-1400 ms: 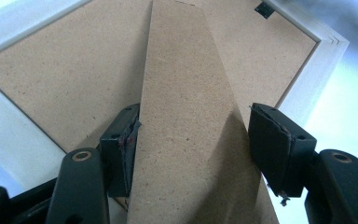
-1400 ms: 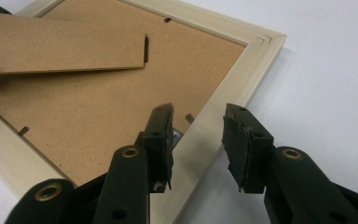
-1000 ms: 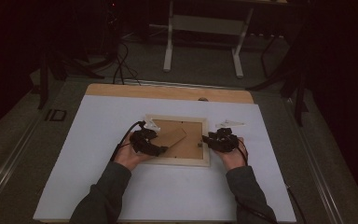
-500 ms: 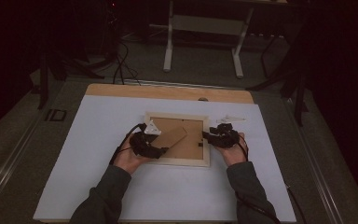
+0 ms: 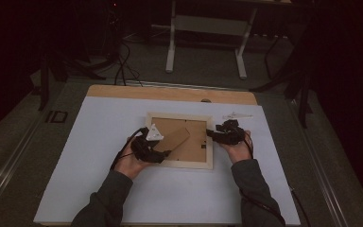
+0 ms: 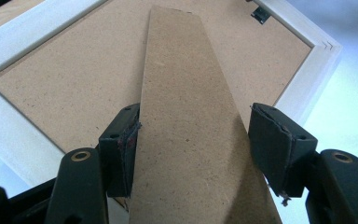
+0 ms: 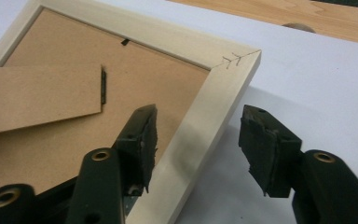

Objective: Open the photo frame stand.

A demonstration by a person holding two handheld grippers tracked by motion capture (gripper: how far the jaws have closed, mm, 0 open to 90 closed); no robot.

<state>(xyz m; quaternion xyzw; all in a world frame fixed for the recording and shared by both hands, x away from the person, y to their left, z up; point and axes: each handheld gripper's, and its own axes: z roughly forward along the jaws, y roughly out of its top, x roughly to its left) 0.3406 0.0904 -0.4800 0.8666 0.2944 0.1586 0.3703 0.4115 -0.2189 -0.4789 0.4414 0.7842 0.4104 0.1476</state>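
Dark room; a white worktop (image 5: 99,156) with a bare wooden strip along its far edge, a metal stand (image 5: 207,28) on the floor beyond it.

Picture frame (image 5: 179,163) lies face down near the middle of the worktop, closer to the far edge than the near one, pale wooden border up, brown backing board (image 6: 74,79) showing. The cardboard stand flap (image 6: 191,126) is attached to the backing and runs at an angle from the frame's near-left corner toward its centre.

Left gripper (image 5: 152,152): at the frame's near-left corner, over the flap. In the left gripper view the flap passes between the two jaws; the left pad (image 6: 123,149) touches the flap's edge, the other pad stands just off the opposite edge. Jaws spread, not pinching.

Right gripper (image 5: 217,135): at the frame's right edge, toward the far-right corner. In the right gripper view the jaws straddle the right frame rail (image 7: 205,126), one pad over the backing board inside, one over the worktop outside. Clear gap between outer pad and rail; jaws have just been opening, nothing pinched.

A small clear object (image 5: 236,116) lies on the worktop near the far-right corner, just beyond the right gripper; too small to tell what it is.
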